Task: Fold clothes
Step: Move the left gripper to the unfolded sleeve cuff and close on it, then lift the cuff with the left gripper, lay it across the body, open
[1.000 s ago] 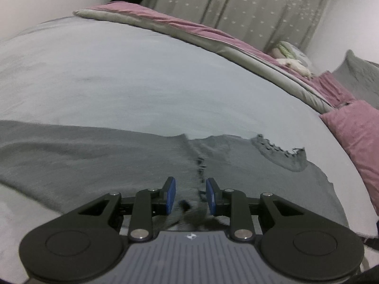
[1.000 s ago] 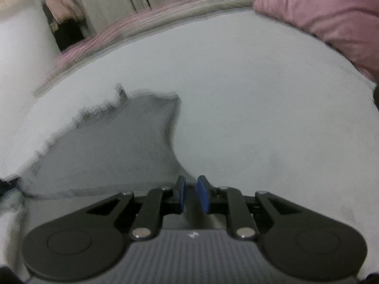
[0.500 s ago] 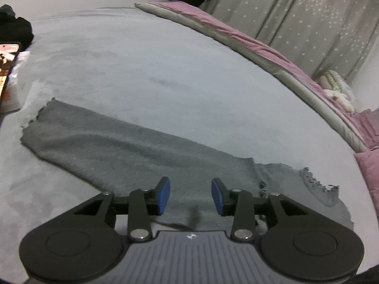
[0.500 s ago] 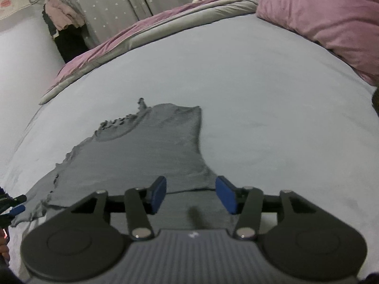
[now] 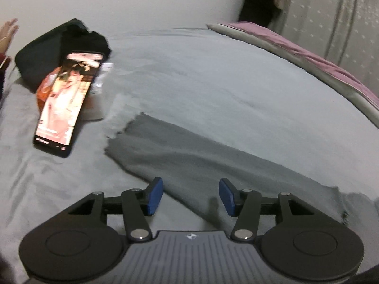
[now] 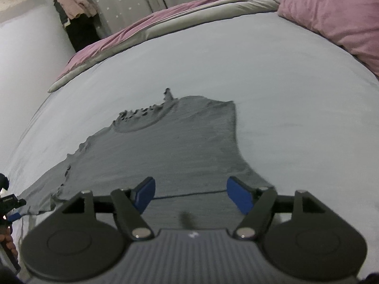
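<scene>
Left wrist view, change: the left gripper (image 5: 190,197) is now standing with its blue pads (image 5: 155,196) wide apart and nothing between them, where a second ago they were nearly together over bunched cloth; the view is swinging from the neckline toward the sleeve.
Left wrist view, meaning: the cloth appears to be released and lying flat, so the next grasp is likely being chosen.
Left wrist view, garment: the grey knit top (image 5: 213,165) is lying on the grey bedspread (image 5: 201,75), one sleeve stretching away from the gripper to a ragged cuff (image 5: 123,135).
Left wrist view, edges and room: a lit phone (image 5: 64,104) is lying near the cuff, leaning on a dark bundle (image 5: 47,47); the bedspread beyond the sleeve is lying bare as far as the pink quilt (image 5: 308,52).
Right wrist view, change: the right gripper (image 6: 190,195) is likewise holding its fingers spread and empty, after being almost closed a second ago.
Right wrist view, garment: the top's body (image 6: 165,149) is lying smooth ahead of the gripper, its scalloped neckline (image 6: 139,118) at the far end.
Right wrist view, edges and room: wide bare bedspread (image 6: 284,108) is lying to the right of the top; a pink pillow (image 6: 336,11) is sitting well apart.
</scene>
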`<action>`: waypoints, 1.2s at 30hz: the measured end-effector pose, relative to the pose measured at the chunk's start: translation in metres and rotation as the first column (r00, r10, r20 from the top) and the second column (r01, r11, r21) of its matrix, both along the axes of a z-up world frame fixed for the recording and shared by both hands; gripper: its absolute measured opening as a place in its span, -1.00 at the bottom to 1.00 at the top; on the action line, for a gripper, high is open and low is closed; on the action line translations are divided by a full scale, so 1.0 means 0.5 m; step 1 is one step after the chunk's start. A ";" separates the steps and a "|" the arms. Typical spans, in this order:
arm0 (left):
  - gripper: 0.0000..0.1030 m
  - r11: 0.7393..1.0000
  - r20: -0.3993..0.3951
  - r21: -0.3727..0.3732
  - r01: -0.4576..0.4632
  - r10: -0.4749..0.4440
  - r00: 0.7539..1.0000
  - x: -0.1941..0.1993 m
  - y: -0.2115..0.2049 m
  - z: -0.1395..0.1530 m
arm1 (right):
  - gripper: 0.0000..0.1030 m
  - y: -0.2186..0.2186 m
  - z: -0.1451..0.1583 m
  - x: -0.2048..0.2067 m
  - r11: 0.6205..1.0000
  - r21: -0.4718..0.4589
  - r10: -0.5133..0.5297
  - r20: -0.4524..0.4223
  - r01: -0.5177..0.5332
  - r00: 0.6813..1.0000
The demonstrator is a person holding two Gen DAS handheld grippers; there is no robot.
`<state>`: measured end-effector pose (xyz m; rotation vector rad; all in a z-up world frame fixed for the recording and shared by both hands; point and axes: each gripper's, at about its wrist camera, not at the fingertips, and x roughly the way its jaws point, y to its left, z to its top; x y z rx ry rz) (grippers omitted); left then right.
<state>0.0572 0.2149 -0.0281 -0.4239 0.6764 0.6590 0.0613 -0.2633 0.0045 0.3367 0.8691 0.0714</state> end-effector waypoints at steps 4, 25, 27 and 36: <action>0.00 0.999 -0.013 -0.026 -0.033 0.032 0.999 0.003 0.025 -0.019 | 0.40 0.022 0.001 0.006 1.000 -0.001 0.017 0.004 -0.017 1.000; -0.41 0.982 0.146 0.007 -0.188 0.185 0.972 0.016 0.085 -0.066 | 0.43 0.064 -0.018 0.021 0.998 -0.023 0.059 -0.021 -0.060 0.998; -0.68 0.980 0.168 -0.014 -0.198 0.197 0.966 0.012 0.091 -0.067 | 0.43 0.064 -0.020 0.021 0.998 -0.024 0.060 -0.023 -0.061 0.998; -0.95 0.985 0.307 -0.086 -0.150 0.170 0.936 -0.002 0.090 -0.036 | 0.43 0.064 -0.017 0.018 0.998 -0.018 0.060 -0.018 -0.060 0.998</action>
